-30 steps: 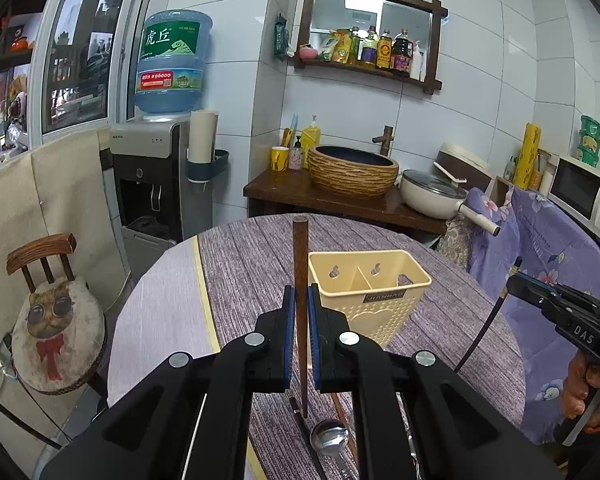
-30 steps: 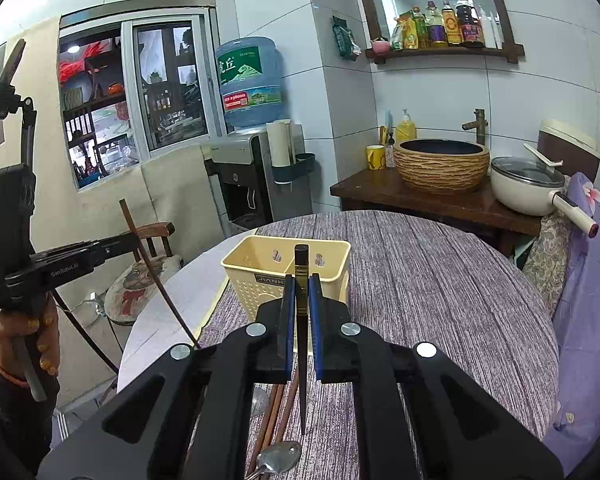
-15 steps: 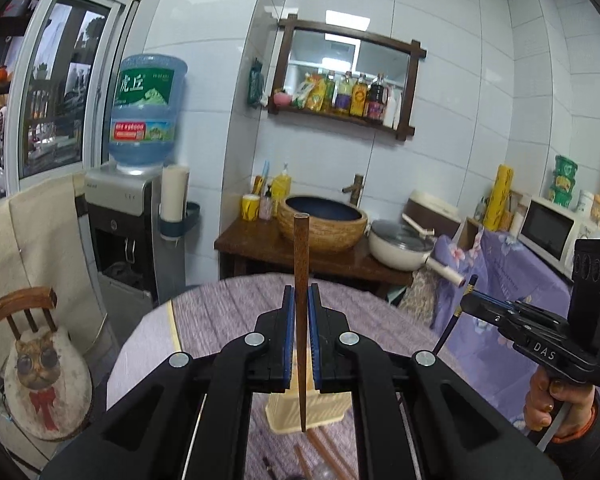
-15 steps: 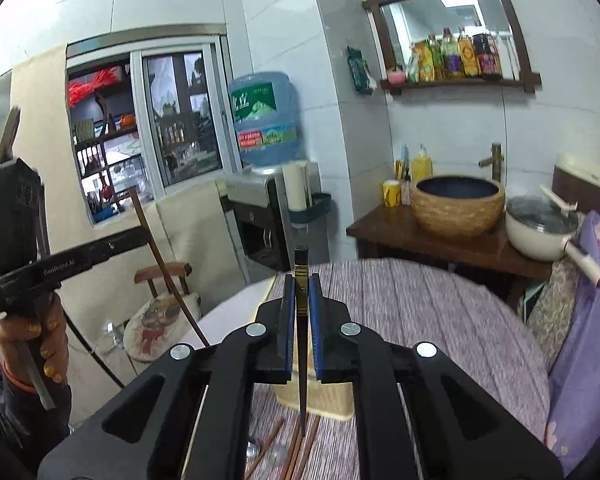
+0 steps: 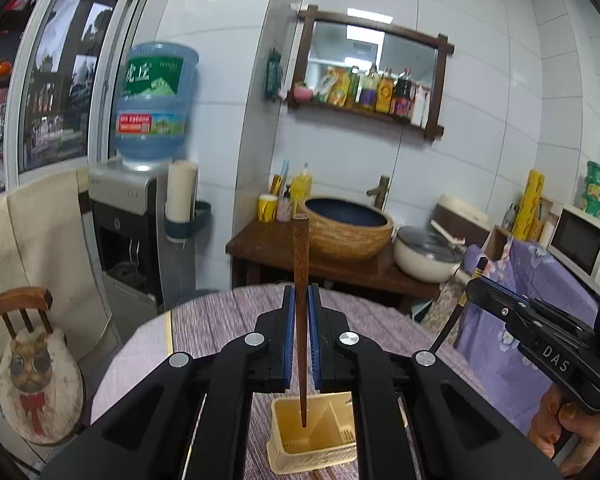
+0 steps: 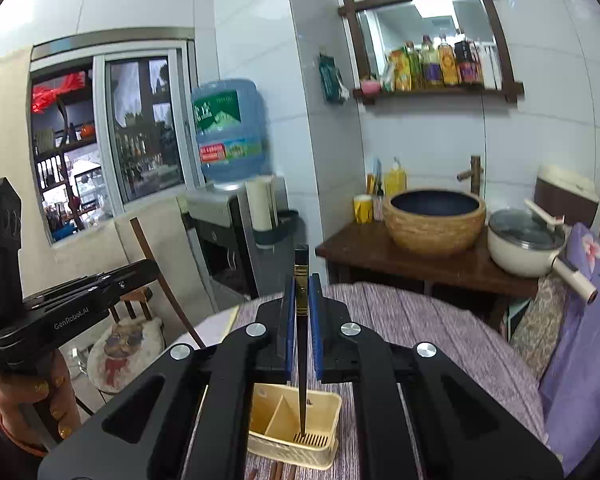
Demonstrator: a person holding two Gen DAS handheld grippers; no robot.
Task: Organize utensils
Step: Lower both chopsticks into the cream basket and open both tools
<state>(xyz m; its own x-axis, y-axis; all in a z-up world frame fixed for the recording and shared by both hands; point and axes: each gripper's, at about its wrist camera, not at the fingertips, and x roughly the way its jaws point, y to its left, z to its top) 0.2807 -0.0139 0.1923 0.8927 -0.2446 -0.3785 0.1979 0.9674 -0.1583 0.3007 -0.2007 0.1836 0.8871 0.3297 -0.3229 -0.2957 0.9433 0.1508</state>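
Note:
My left gripper (image 5: 301, 320) is shut on a brown wooden chopstick (image 5: 300, 264) held upright, its thin tip over the left compartment of the cream utensil basket (image 5: 284, 440). My right gripper (image 6: 301, 312) is shut on a black chopstick (image 6: 301, 280) with a gold band, its tip over the right compartment of the same basket (image 6: 324, 408). Each gripper shows in the other's view: the right one (image 5: 476, 286) at the right, the left one (image 6: 148, 268) at the left. Both are raised above the table.
The basket stands on a round table with a purple striped cloth (image 6: 440, 332). More utensils lie in front of the basket (image 6: 278, 472). Behind the table are a wooden counter with a woven basin (image 5: 346, 232), a pot (image 5: 428, 256), a water dispenser (image 5: 128, 216) and a chair (image 5: 28, 340).
Both grippers have risen with their chopsticks. The basket has dropped from mid-frame to the bottom of both views, and the chopstick tips now hang over its compartments.

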